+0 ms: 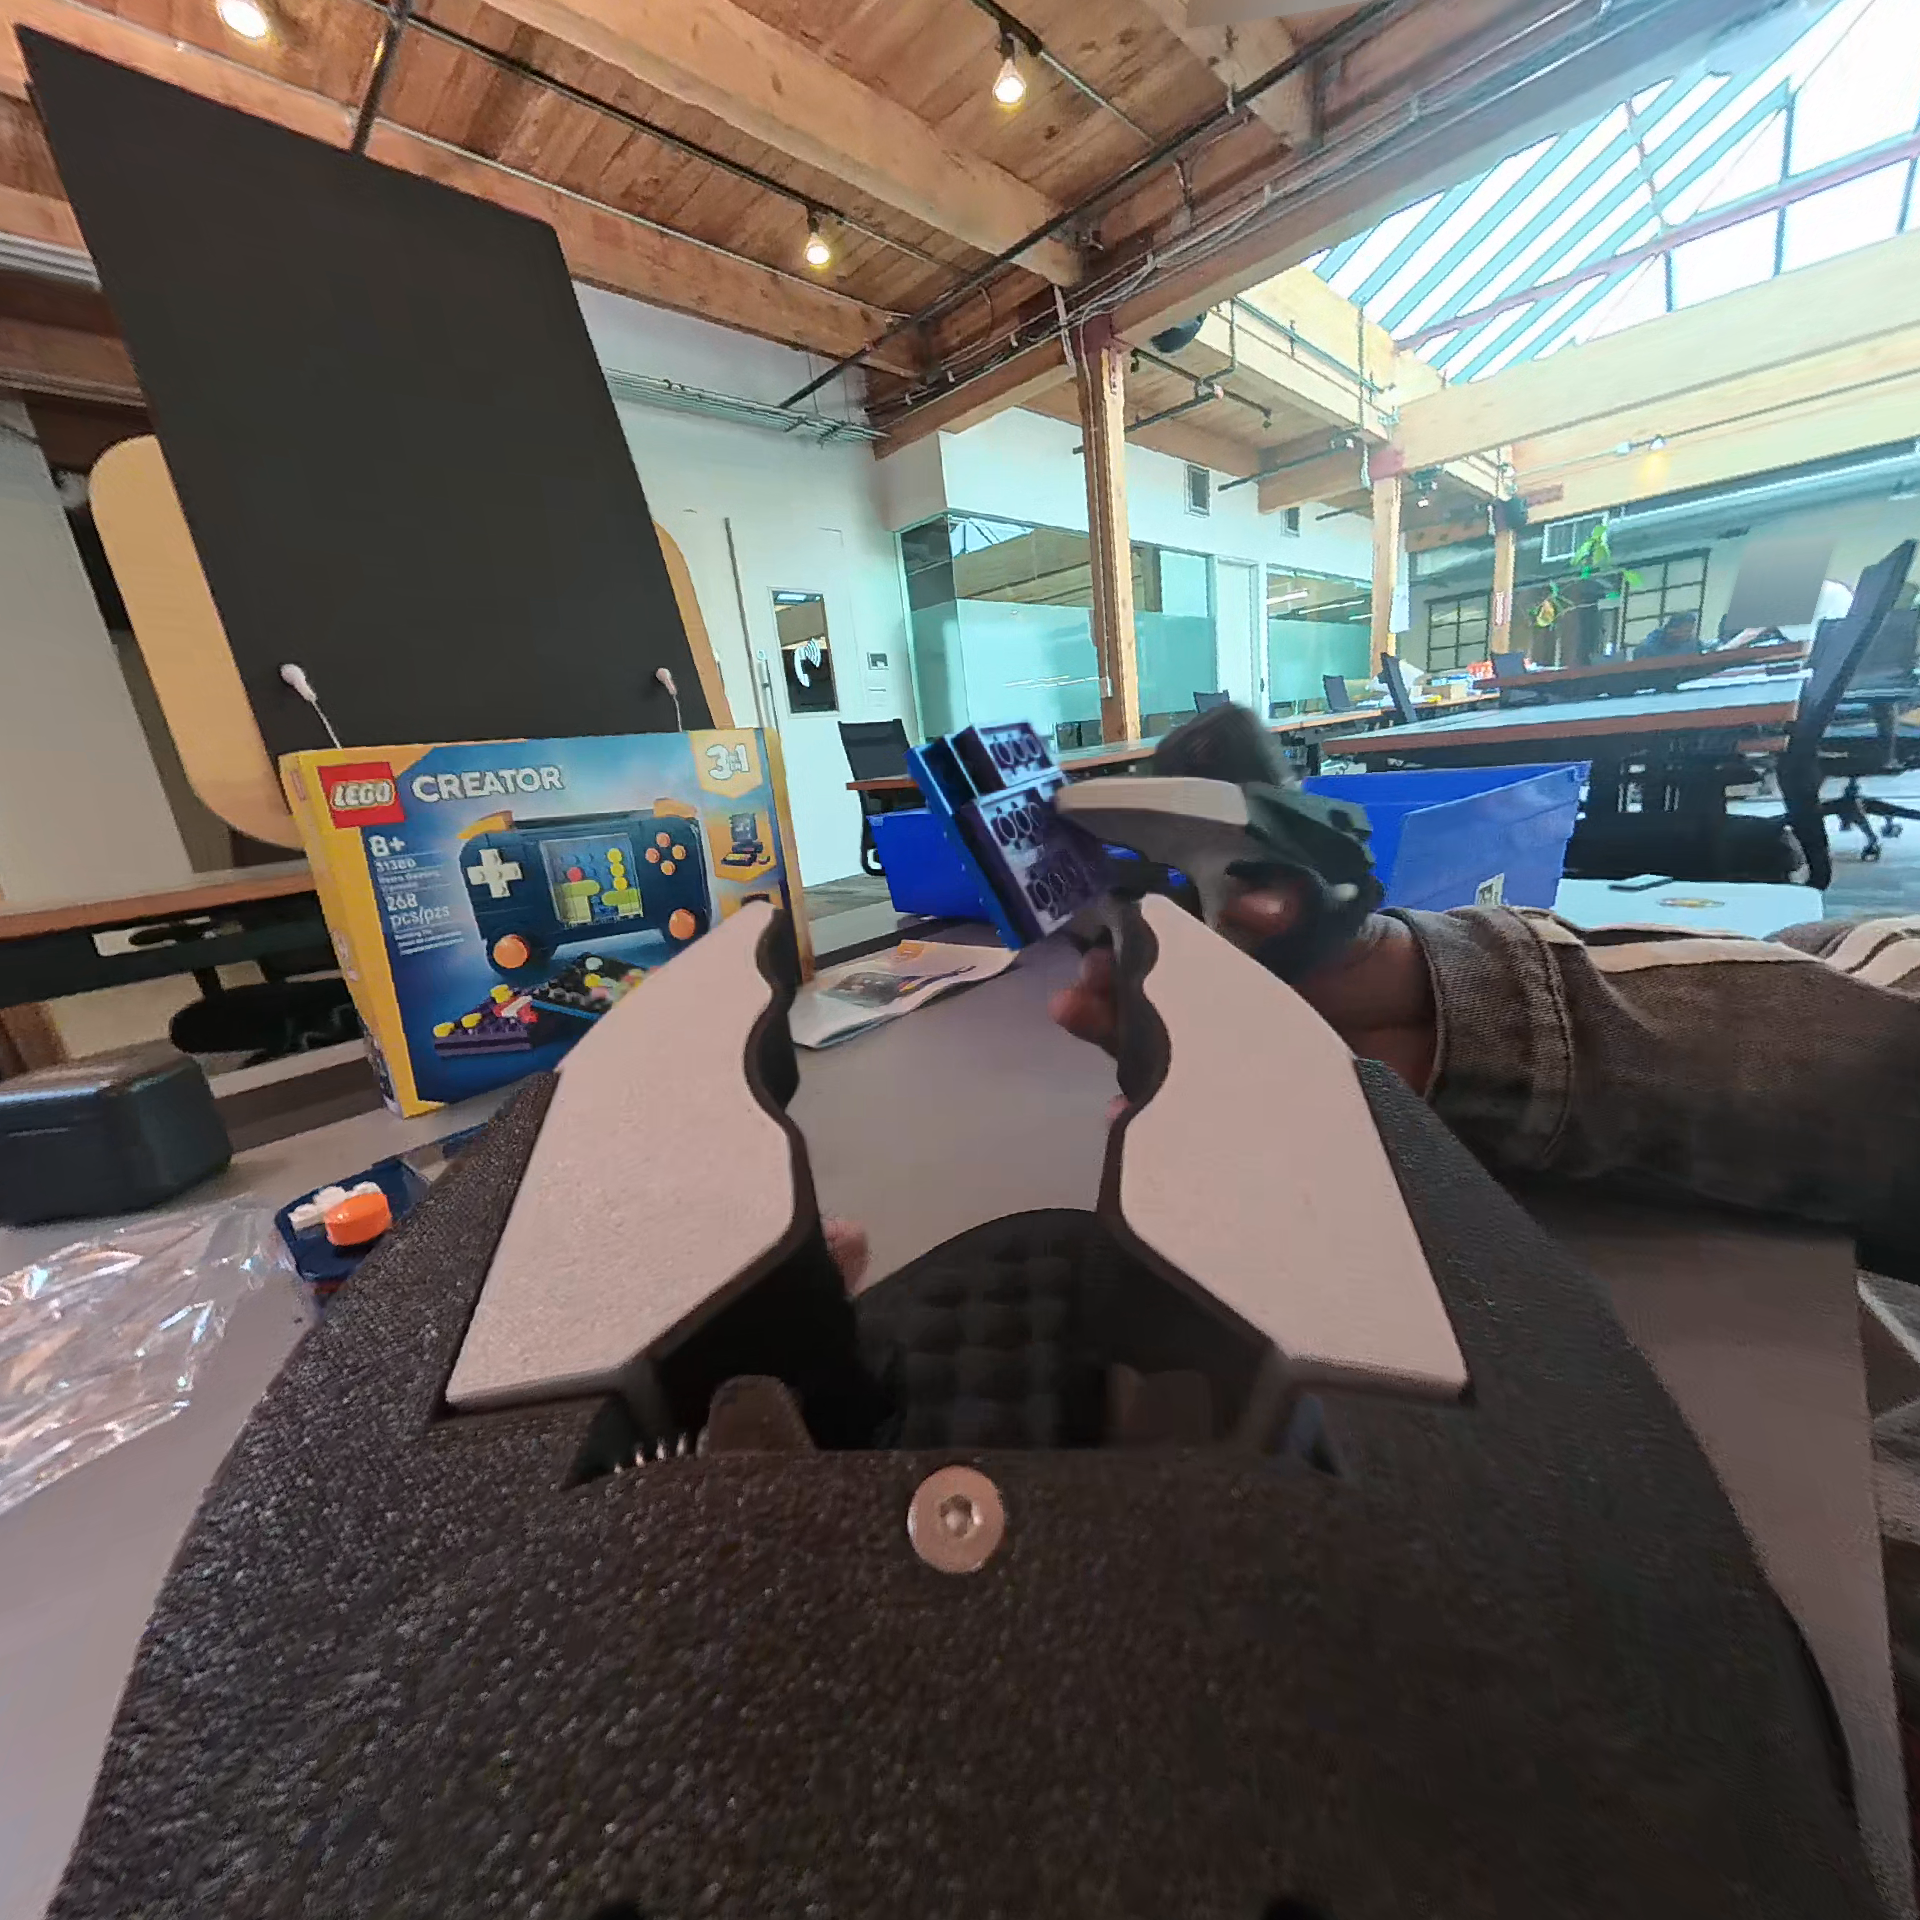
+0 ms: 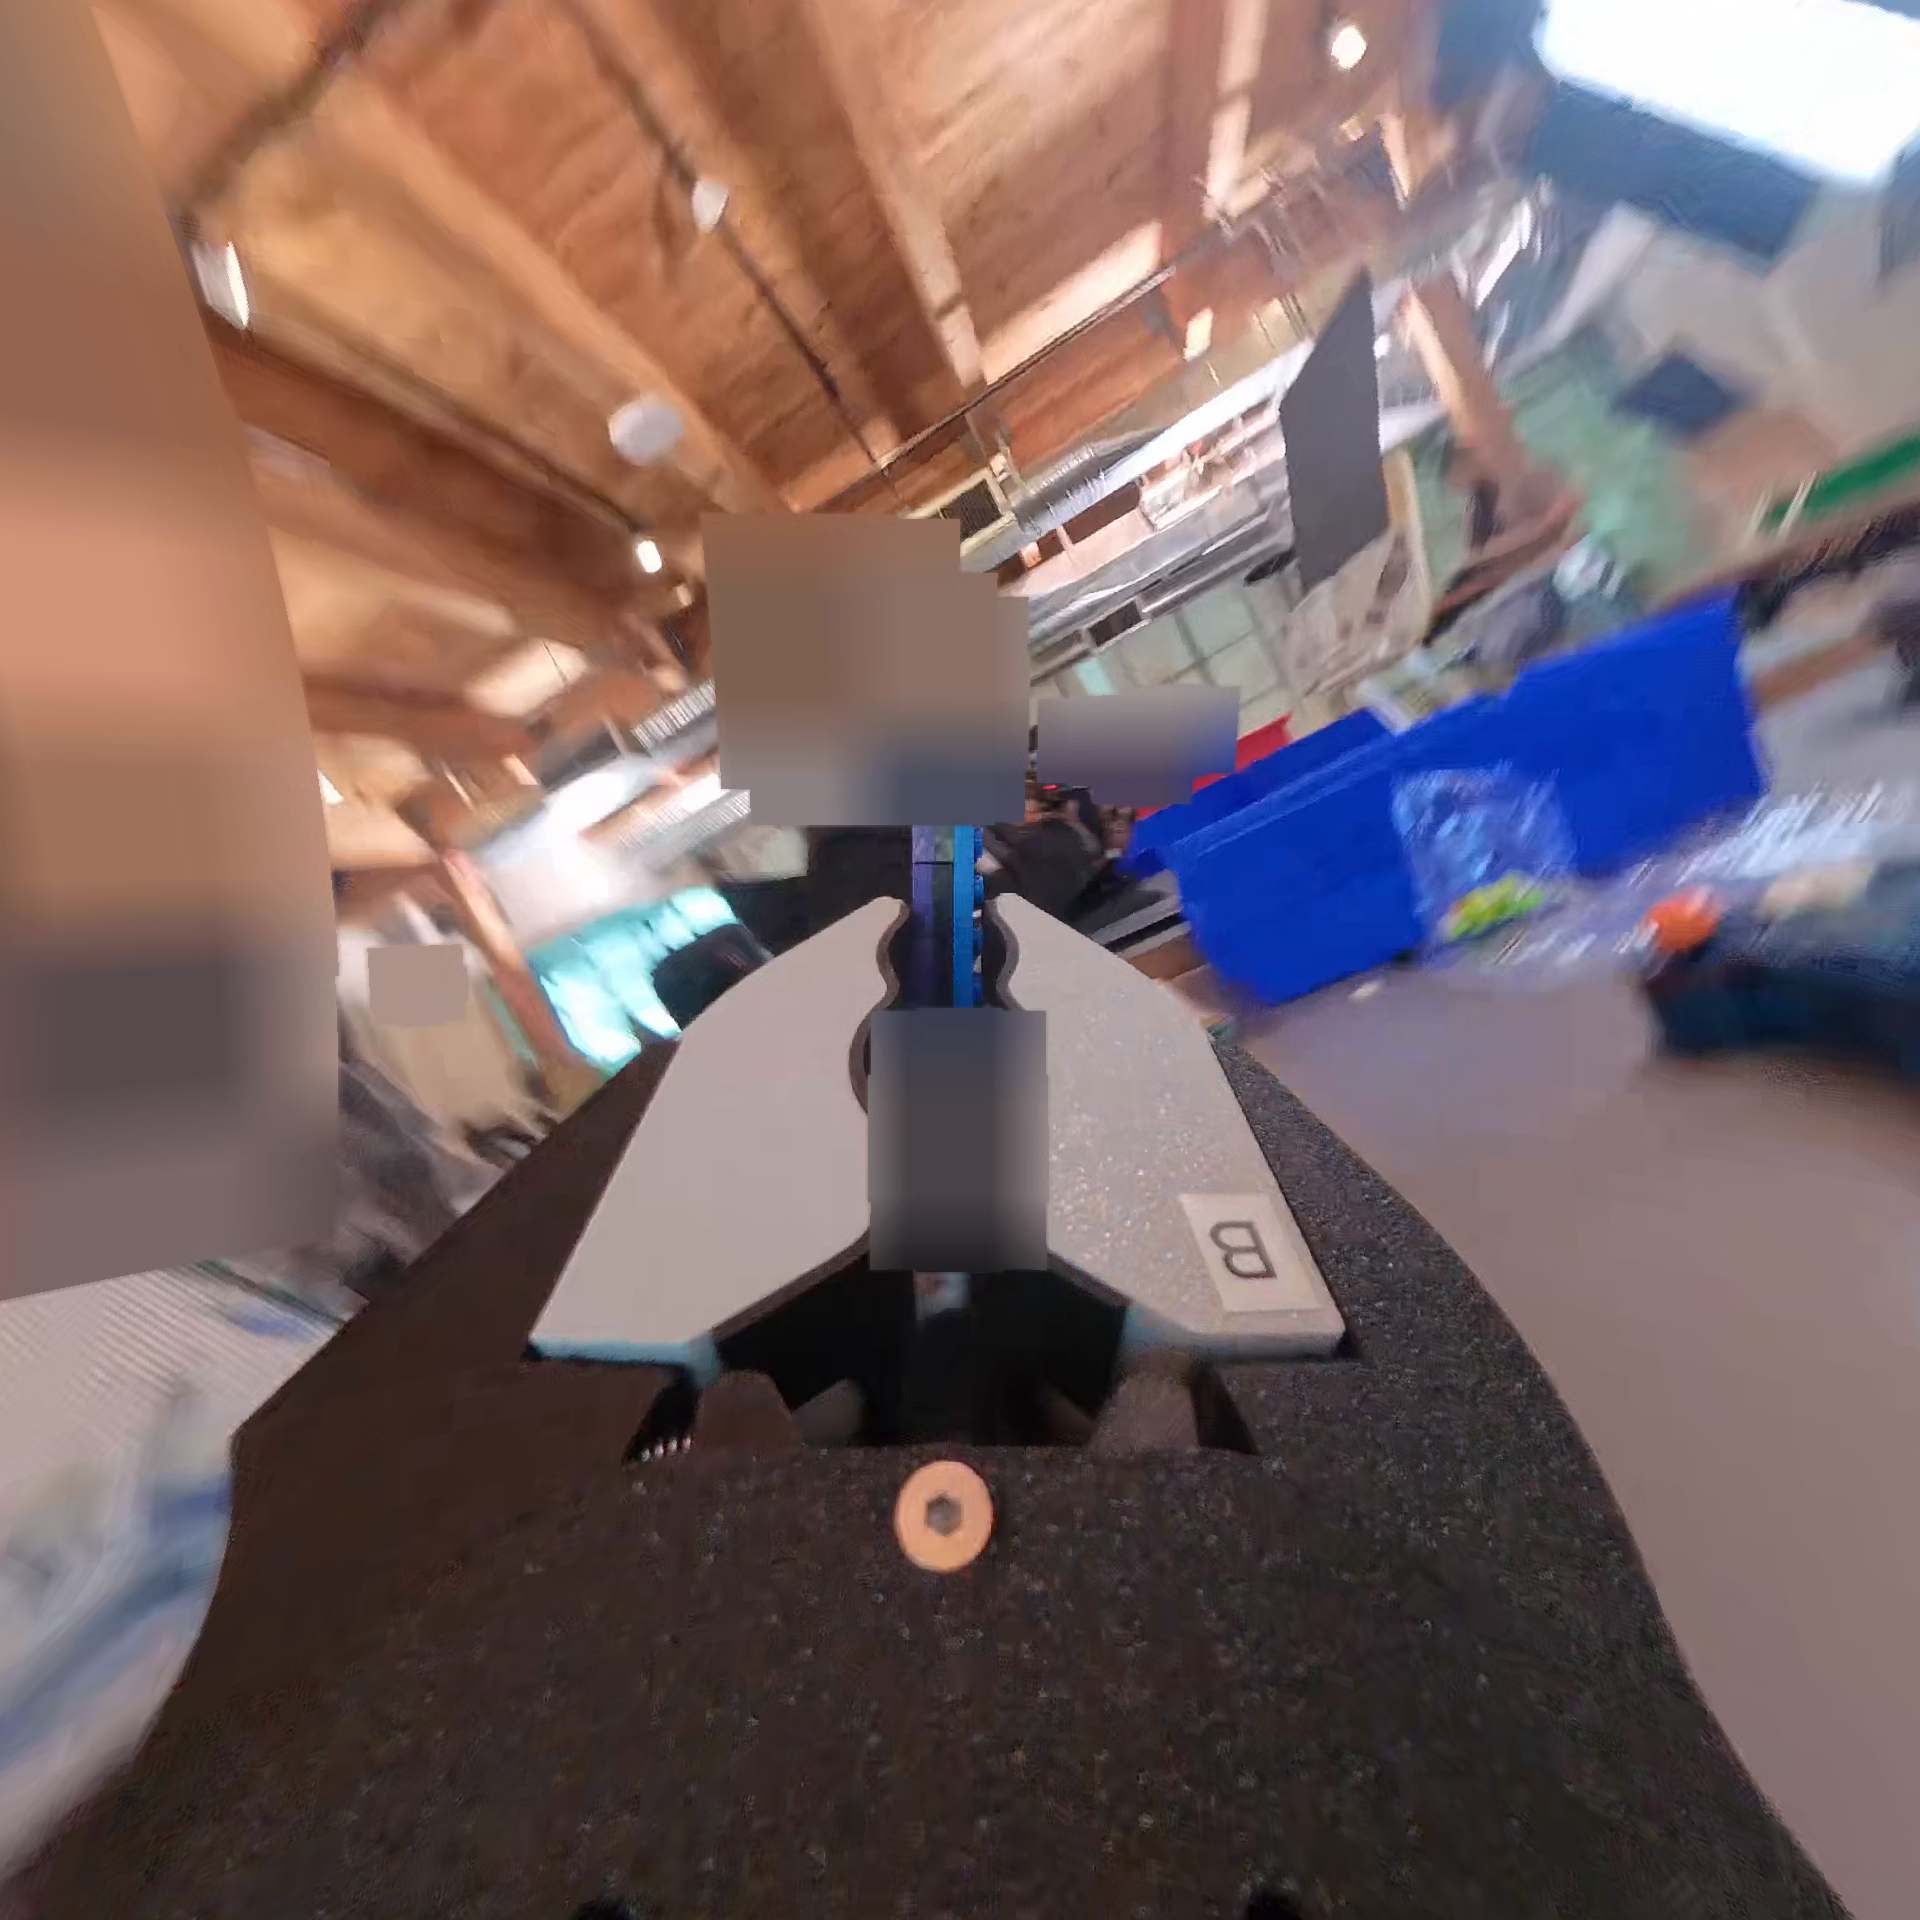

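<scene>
My left gripper (image 1: 961, 930) is open and empty, held above the grey table (image 1: 935, 1132). Just beyond its right fingertip, my right gripper (image 1: 1086, 862) holds up a blue and purple brick assembly (image 1: 1003, 831), underside facing this camera. A hand in a dark glove and a denim sleeve (image 1: 1621, 1039) hold that gripper. In the right wrist view, which is motion-blurred, my right gripper (image 2: 948, 925) is shut on the same assembly (image 2: 961, 914), seen edge-on between the fingertips.
A toy brick set box (image 1: 540, 914) stands at the back left before a black board (image 1: 364, 416). Blue bins (image 1: 1455, 842) stand behind. A booklet (image 1: 894, 987), a clear plastic bag (image 1: 104, 1340) and a small tray with orange and white pieces (image 1: 348, 1216) lie on the table. The gap from one gripper's tips to the other's is roughly 6 centimeters.
</scene>
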A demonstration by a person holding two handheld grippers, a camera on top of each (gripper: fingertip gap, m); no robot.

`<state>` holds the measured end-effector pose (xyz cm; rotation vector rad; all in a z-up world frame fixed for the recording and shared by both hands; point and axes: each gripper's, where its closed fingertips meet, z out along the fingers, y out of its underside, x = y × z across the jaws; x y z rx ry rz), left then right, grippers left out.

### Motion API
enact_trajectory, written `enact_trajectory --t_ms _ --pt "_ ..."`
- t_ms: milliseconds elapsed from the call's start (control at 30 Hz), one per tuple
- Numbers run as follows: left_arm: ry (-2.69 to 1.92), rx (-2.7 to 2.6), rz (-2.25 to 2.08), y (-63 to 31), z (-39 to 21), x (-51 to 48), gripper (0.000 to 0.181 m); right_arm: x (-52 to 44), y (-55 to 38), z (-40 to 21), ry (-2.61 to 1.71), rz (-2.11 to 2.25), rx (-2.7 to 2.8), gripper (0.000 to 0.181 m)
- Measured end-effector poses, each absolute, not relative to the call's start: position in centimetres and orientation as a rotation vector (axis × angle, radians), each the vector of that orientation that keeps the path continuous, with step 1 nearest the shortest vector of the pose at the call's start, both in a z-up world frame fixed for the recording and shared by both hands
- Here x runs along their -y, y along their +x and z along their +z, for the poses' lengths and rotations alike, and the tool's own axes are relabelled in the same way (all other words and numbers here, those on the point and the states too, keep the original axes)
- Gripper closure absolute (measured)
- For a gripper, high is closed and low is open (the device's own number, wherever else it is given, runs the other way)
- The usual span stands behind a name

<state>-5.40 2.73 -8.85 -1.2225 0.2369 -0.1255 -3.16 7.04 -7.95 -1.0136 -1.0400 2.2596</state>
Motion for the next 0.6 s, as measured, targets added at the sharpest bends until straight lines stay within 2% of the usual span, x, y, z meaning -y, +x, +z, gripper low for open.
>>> enact_trajectory --t_ms 67,133,300,333,400,467,600 --pt "-1.175 -0.258 -0.097 -5.1 -8.2 -2.4 0.12 -6.2 -3.3 -8.2 -0.899 1.991 1.175 0.17" --pt "-1.144 -0.277 -0.06 -4.9 -7.8 -2.1 0.108 -5.8 -3.5 -8.3 -0.857 1.873 1.227 0.17" --pt "-1.245 -0.436 0.139 -4.0 -9.7 -3.3 0.084 -4.8 -3.7 -9.8 -1.069 2.136 1.298 0.17" --pt "-1.253 -0.476 0.119 -3.2 -10.0 -3.4 0.087 -4.5 -3.7 -10.3 -1.15 2.232 1.317 0.17" --pt "-1.252 -0.487 0.048 -2.3 -10.1 -3.4 0.114 -3.9 -3.3 -10.1 -1.236 2.459 1.301 0.17" --pt "-1.246 -0.425 0.03 -3.1 -9.7 -3.3 0.12 -3.6 -2.8 -9.1 -1.155 2.588 1.238 0.17" --pt "-1.257 -0.383 -0.189 -3.4 -9.6 -2.7 0.138 -3.1 -2.7 -9.0 -1.056 2.482 1.293 0.17"
